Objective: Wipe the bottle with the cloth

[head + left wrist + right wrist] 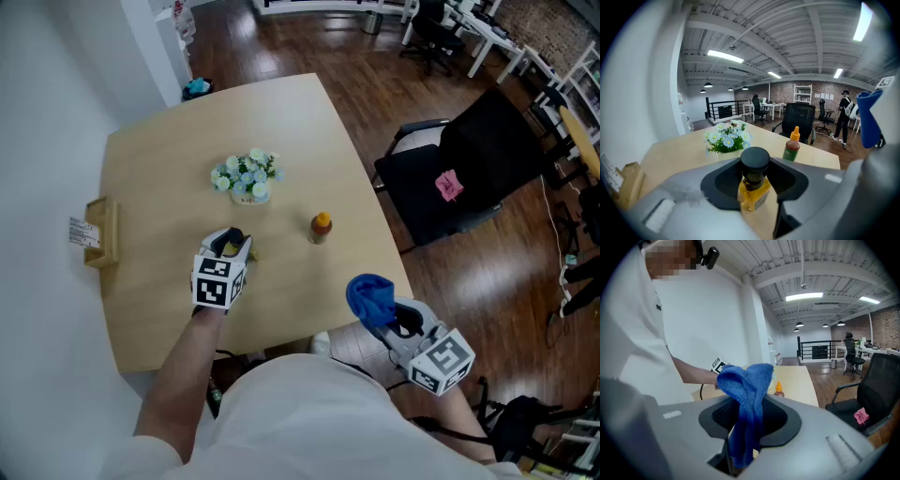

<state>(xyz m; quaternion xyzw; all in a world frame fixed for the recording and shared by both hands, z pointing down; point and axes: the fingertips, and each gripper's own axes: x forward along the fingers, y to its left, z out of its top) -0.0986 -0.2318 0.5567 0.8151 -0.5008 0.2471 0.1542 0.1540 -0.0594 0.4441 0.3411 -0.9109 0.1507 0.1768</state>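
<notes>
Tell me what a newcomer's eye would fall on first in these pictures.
The bright blue cloth stands out most, bunched in the right gripper at the near right corner of the table. Next comes the small black-capped bottle of yellow liquid, clamped in the left gripper over the table. Beyond it stand a pot of white flowers and an orange-capped sauce bottle.
</notes>
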